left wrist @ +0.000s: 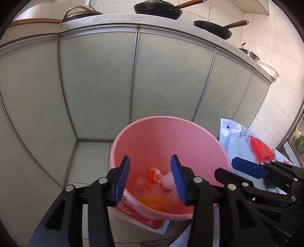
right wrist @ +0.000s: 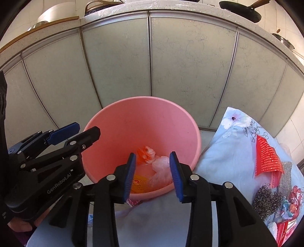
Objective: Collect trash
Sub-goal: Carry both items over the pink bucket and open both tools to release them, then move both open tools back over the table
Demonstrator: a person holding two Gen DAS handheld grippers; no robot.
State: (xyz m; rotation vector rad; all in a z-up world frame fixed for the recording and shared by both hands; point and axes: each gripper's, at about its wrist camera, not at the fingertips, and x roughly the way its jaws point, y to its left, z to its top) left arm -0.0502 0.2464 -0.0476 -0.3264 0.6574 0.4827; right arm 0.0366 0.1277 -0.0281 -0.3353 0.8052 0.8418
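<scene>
A pink bucket [left wrist: 171, 136] [right wrist: 142, 121] stands on the floor in front of the cabinets. In its bottom lie an orange-and-white crumpled wrapper [left wrist: 153, 176] [right wrist: 146, 152], a crumpled clear plastic bag [left wrist: 167, 181] [right wrist: 161, 167] and an orange mesh piece [left wrist: 152, 204] [right wrist: 137, 183]. My left gripper [left wrist: 150, 158] [right wrist: 87, 128] hangs open over the bucket's near rim with nothing between its blue pads. My right gripper [right wrist: 152, 155] [left wrist: 225, 167] is beside it on the right, also open over the rim and empty.
A floral cloth [right wrist: 228, 152] [left wrist: 233, 134] lies right of the bucket, carrying a red net sheet [right wrist: 266, 157] [left wrist: 260, 150], a steel-wool scrubber [right wrist: 266, 201] and colourful wrappers [right wrist: 290, 199]. A red printed box [left wrist: 144, 218] sits under the bucket. Cabinet doors [left wrist: 98, 85] close off the back; pans [left wrist: 157, 9] sit on the counter.
</scene>
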